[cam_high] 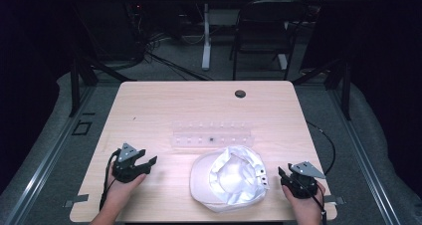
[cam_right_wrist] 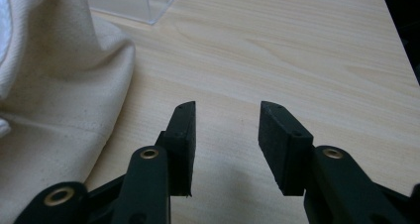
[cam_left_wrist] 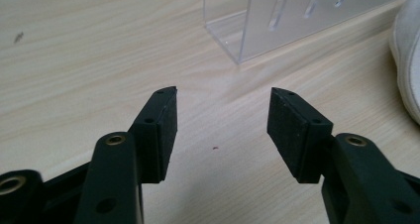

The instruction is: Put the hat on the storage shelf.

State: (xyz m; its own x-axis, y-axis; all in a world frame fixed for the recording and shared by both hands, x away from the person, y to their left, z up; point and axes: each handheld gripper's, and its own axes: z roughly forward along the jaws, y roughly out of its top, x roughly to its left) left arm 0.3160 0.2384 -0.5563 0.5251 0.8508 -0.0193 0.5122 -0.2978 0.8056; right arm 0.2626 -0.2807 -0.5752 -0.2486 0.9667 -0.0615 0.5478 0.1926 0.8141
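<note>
item: white cap (cam_high: 230, 179), lying upside down at the near middle of the wooden table (cam_high: 164, 105), between the two grippers and touching neither. high view gives its hollow crown and brim whole; the gripper views give edges, a pale brim (cam_left_wrist: 408, 50) at one margin, creased cream fabric (cam_right_wrist: 59, 110) at another. clear acrylic rack (cam_high: 211, 134), just behind the cap; its corner (cam_left_wrist: 257, 26) and thin walls read sharply in the left gripper view. left gripper (cam_high: 149, 161): jaws released, bare wood between. right gripper (cam_high: 281, 174): jaws released, nothing held, cap just beside.
</note>
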